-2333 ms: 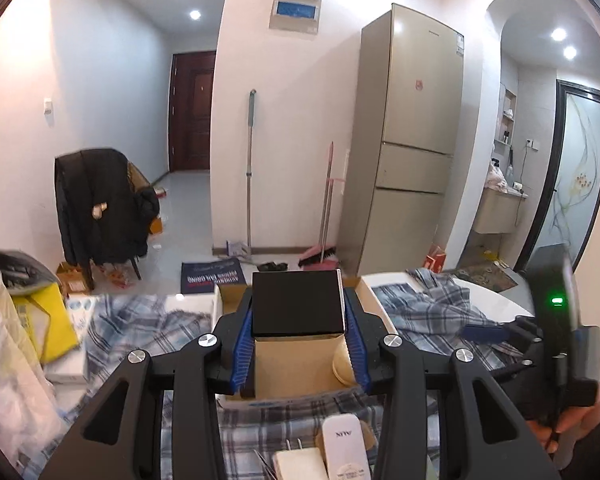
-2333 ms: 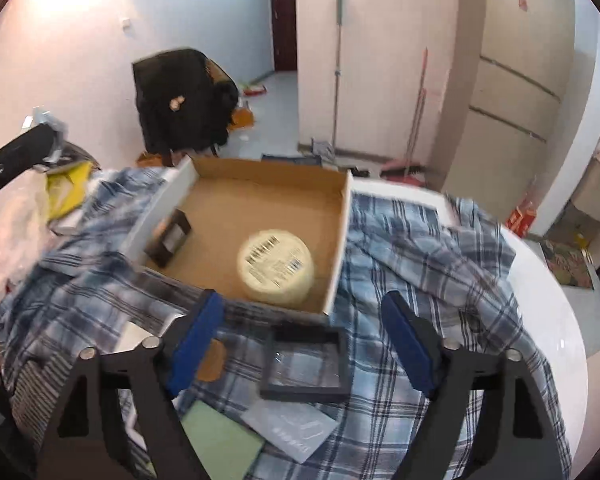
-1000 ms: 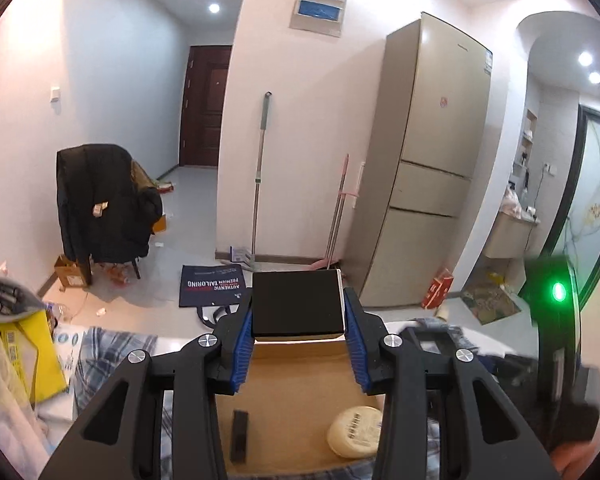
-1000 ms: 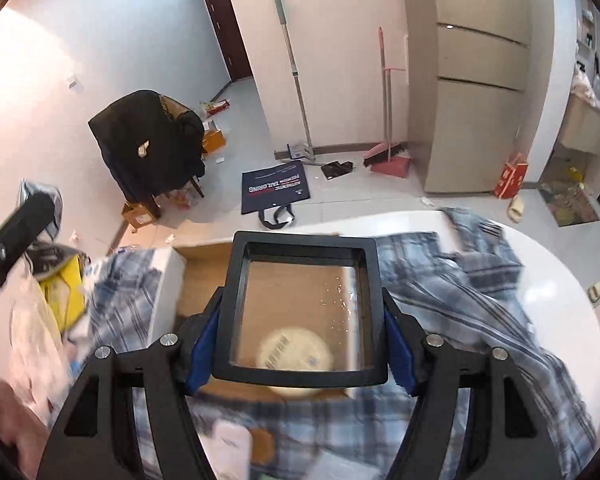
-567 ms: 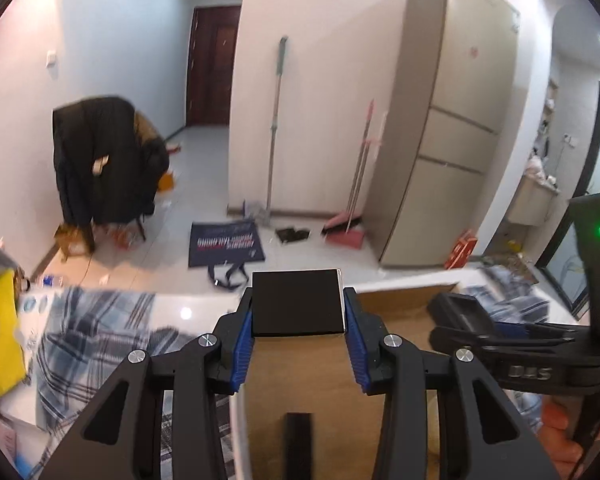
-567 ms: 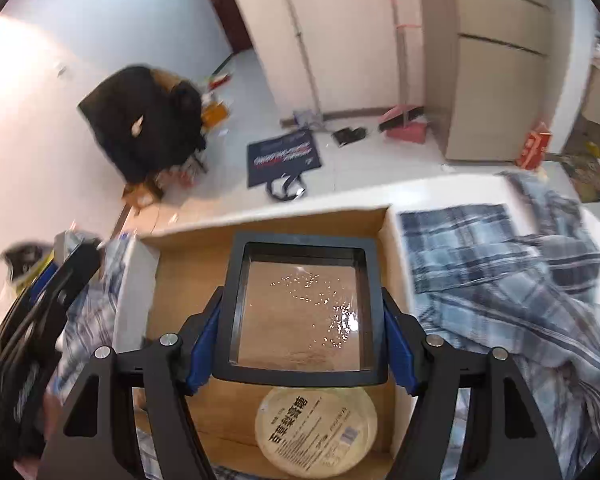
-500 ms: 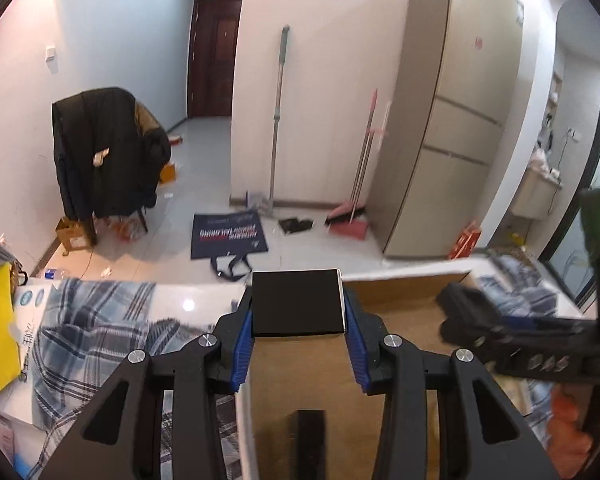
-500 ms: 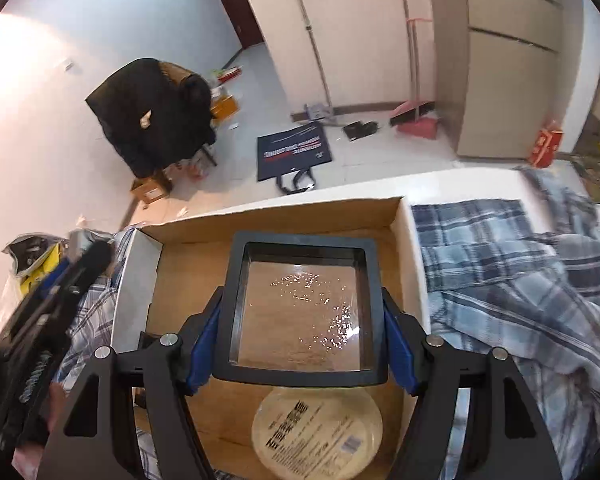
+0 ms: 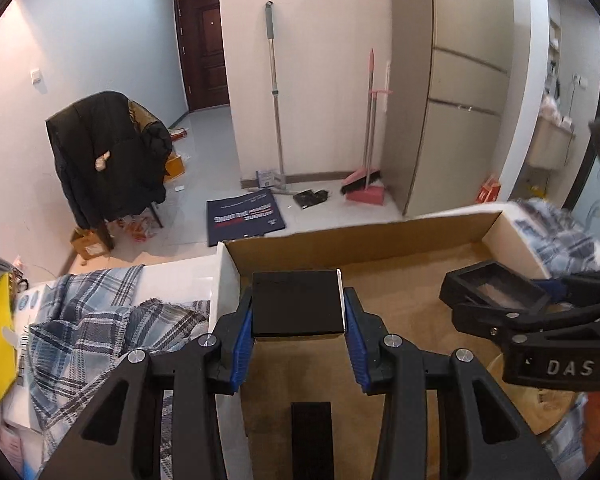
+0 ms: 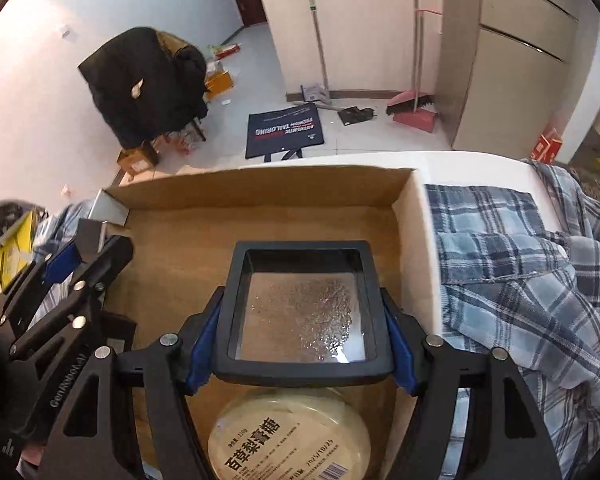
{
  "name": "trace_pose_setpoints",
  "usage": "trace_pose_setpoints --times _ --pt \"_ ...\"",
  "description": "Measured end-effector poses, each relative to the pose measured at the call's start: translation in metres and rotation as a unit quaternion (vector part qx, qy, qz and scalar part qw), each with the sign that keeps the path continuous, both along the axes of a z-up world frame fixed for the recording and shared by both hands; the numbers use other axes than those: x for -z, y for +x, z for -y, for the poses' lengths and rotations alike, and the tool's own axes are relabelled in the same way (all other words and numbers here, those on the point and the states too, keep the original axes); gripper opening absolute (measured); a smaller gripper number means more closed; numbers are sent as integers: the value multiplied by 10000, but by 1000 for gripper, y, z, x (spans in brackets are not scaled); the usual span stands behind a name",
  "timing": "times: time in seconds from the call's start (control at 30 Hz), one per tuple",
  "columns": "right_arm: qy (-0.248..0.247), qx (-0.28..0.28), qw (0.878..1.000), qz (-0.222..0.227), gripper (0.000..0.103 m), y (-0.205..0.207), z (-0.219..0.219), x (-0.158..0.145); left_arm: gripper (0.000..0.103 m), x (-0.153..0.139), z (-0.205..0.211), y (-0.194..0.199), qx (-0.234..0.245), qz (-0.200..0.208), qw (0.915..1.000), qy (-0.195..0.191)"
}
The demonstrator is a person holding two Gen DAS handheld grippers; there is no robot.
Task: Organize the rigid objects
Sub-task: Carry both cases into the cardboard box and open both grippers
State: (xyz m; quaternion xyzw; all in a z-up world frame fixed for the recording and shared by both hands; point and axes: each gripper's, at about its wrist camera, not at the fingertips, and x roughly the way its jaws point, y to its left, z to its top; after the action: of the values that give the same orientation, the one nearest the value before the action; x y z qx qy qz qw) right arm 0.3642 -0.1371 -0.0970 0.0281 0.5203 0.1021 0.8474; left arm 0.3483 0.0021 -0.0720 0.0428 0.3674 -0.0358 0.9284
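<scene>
Risk lies in crowding: left gripper (image 9: 298, 316) clamps a matte black square box (image 9: 297, 305), right gripper (image 10: 300, 334) a black-framed clear case (image 10: 302, 307). Dropped carelessly into the open brown cardboard box (image 10: 260, 192), either may strike the round cream tin (image 10: 290, 436).

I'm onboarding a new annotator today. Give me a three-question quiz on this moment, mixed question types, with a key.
1. True or false: the left gripper holds a solid black box.
2. What does the right gripper hold? A) a mug B) a black-framed clear case C) a spoon
3. Which round item already lies in the cardboard box?

Key: 1 true. 2 B. 3 the yellow tin with a printed label.
</scene>
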Motion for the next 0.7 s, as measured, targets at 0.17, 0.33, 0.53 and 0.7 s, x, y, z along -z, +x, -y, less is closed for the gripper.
trace_pose_setpoints --times 0.17,0.33,0.53,0.7 --pt "-196 -40 9998 68 69 -1 -3 -1 43 2 11 -3 178 -56 9997 172" --pt "-63 -120 9999 52 79 2 -4 -2 43 6 8 2 82 -265 9995 122" --pt "18 165 9995 284 80 -3 2 -17 43 8 1 6 -24 -416 9991 -42" --pt "143 455 9965 688 88 -8 21 -45 43 11 1 11 -46 -647 9979 -48"
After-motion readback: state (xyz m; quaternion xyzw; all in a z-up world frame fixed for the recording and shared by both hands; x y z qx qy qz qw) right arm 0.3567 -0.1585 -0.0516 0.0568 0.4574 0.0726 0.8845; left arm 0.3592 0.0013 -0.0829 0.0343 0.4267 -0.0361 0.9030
